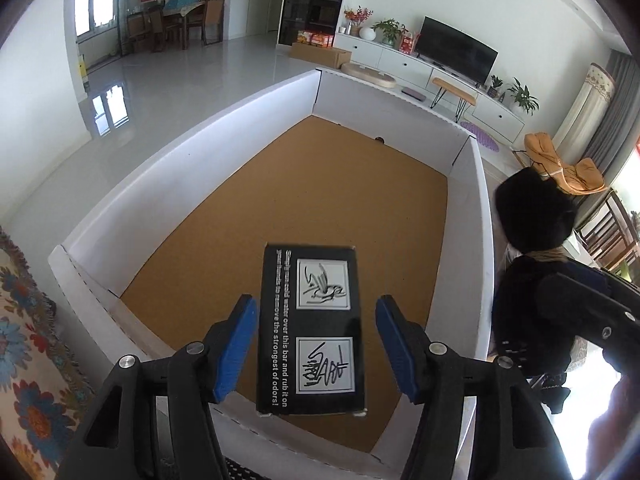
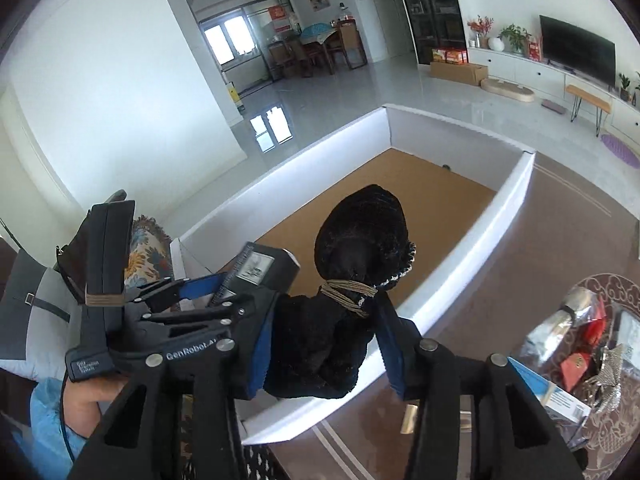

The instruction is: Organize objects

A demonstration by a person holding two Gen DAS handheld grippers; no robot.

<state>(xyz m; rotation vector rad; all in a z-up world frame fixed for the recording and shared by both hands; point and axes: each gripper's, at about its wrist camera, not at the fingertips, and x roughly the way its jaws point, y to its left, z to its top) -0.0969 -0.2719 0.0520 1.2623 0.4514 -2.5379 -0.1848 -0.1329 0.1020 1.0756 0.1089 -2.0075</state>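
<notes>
A black printed box (image 1: 312, 332) lies between the blue pads of my left gripper (image 1: 316, 344), over the near end of a white bin with a cork floor (image 1: 304, 200). The pads stand a little off the box's sides, so the left gripper is open. My right gripper (image 2: 324, 344) is shut on a black fuzzy bundle tied with a band (image 2: 352, 272), held over the bin's near right wall (image 2: 460, 276). The bundle also shows in the left wrist view (image 1: 532, 216). The black box shows in the right wrist view (image 2: 260, 268), beside the left gripper (image 2: 224, 292).
To the right of the bin, packets and a blue-white box (image 2: 560, 396) lie on a patterned brown surface. A flowered cloth (image 1: 28, 360) lies left of the bin. Beyond are a glossy floor, a TV cabinet (image 1: 440, 68) and a dining table.
</notes>
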